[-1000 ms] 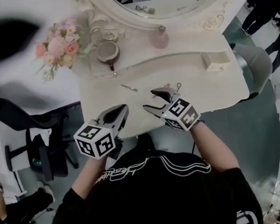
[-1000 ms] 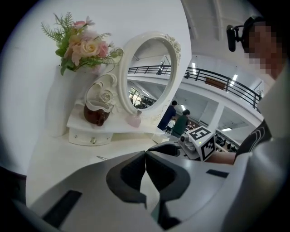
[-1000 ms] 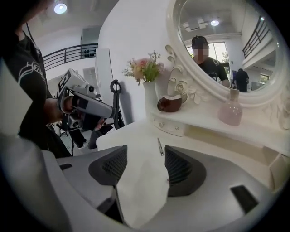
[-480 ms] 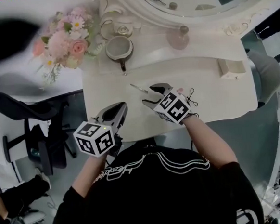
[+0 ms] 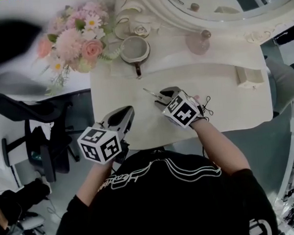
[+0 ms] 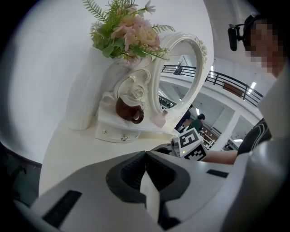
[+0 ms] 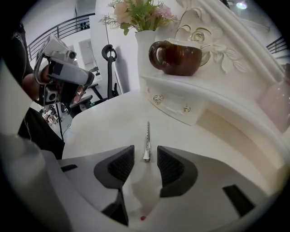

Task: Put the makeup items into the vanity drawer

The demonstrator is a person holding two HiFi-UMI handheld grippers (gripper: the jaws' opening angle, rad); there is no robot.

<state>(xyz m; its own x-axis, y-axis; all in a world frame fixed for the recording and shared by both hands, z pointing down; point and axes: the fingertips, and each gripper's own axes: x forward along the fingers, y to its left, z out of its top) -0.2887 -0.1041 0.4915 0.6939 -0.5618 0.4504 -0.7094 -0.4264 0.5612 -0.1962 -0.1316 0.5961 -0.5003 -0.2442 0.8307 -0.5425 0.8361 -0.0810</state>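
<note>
A thin silver clip lies flat on the cream vanity top. My right gripper is low over the table with the clip's near end between its jaws. The jaws are closing, with a small gap still showing on each side of the clip. My left gripper hovers at the table's front edge, shut and empty. A small closed drawer with two knobs sits in the raised shelf under a brown mug.
A vase of pink flowers stands at the back left. A pink bottle sits before the oval mirror. A small cream box rests at the right. A black office chair stands left of the table.
My right gripper has moved forward and left up to the clip, and its jaws have narrowed around the clip's end. The left gripper has stayed put.
</note>
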